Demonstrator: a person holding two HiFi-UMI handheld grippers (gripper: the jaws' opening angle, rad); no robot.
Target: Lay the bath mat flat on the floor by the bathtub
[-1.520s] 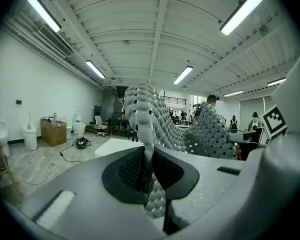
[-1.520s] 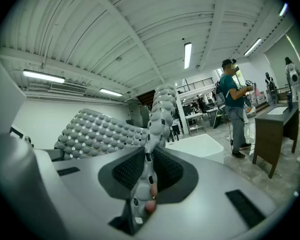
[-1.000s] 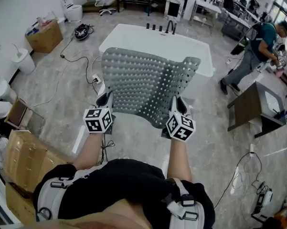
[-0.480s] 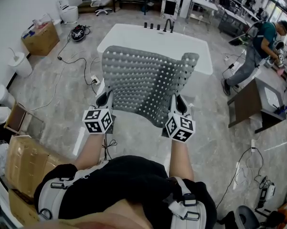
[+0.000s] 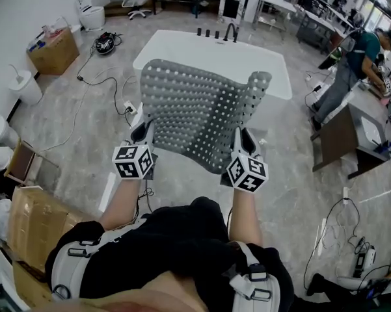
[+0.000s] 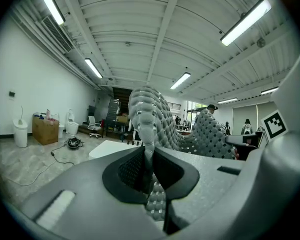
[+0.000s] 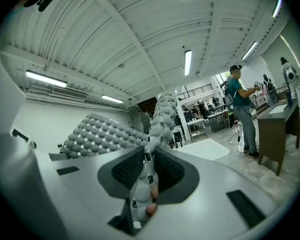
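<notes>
A grey perforated bath mat [image 5: 198, 112] is held up in the air, stretched between both grippers, in front of the white bathtub [image 5: 215, 57]. My left gripper [image 5: 145, 134] is shut on the mat's near left edge; the mat [image 6: 150, 119] runs up from between its jaws. My right gripper [image 5: 240, 142] is shut on the near right edge, and there too the mat [image 7: 157, 121] rises from the closed jaws. The mat's far right corner [image 5: 260, 83] curls upward. It hides part of the tub and the floor beside it.
Cables [image 5: 94, 77] and a power strip [image 5: 129, 108] lie on the marble floor left of the tub. Cardboard boxes [image 5: 32, 223] stand at my near left, another box [image 5: 55, 49] at the far left. A person [image 5: 351, 67] works at a dark table [image 5: 341, 142] on the right.
The mat and both grippers hold almost the same pose. The person at the right has shifted slightly.
</notes>
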